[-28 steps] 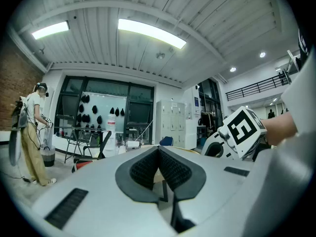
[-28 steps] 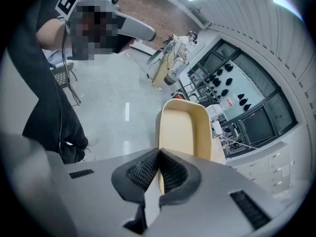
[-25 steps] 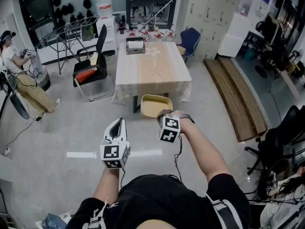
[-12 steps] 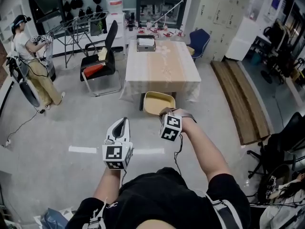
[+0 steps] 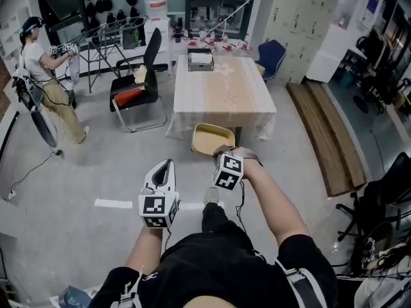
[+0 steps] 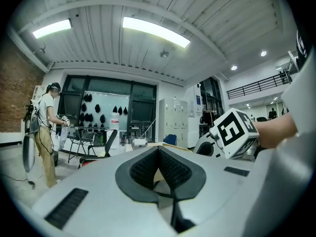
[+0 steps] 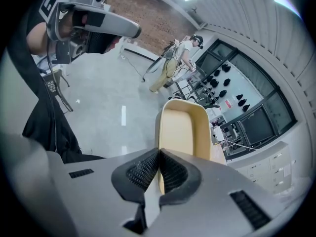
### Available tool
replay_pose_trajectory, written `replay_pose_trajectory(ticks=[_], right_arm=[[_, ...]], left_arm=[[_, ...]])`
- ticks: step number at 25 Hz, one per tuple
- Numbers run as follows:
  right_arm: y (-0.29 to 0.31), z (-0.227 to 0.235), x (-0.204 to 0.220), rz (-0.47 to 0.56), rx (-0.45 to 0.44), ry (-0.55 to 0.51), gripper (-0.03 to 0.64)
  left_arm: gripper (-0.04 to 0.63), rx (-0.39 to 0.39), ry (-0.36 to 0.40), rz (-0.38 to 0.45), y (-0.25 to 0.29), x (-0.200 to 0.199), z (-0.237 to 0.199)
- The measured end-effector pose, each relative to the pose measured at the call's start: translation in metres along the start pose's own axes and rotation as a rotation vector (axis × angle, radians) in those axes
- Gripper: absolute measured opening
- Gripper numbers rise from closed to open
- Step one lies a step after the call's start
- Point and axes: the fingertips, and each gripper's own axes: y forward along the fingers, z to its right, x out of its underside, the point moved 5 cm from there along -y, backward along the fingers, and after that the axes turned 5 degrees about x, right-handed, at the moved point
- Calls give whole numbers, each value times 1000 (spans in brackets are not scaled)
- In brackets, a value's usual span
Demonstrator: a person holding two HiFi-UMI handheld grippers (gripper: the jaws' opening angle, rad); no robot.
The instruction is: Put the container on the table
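On the open floor short of the table (image 5: 225,92): your left gripper (image 5: 164,167) rides empty, jaws pressed together. Your right gripper (image 5: 221,154) pinches the container (image 5: 210,138) by its near rim, jaws narrow, the tub hanging out over the floor. Risk: with a one-edge grip, a jolt could make it pivot or slip before it clears the table's edge.

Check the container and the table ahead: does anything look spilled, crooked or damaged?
Nothing stands out. The container is carried by its near rim in the right hand-held gripper, whose jaws are shut on that rim. It looks empty and intact, with no spill visible. The table ahead looks orderly, with nothing toppled on it.
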Motion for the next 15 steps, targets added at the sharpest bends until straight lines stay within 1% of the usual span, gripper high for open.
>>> replay_pose_trajectory(ticks=[4,7,10,15], right_arm=[[30,28,-10,3,24,5,23],[61,54,-4,4,26,7,23],[102,93,3,-8,45,-4,23],[173,180,7,3,41,6,23]], left_arm=[[12,-1,5,-4,29,1,-26],[12,-7,5,-11,65,3,-37],[12,-7,11,-13,113,3,-56],[12,-18,32,-22,216,-9,-97]])
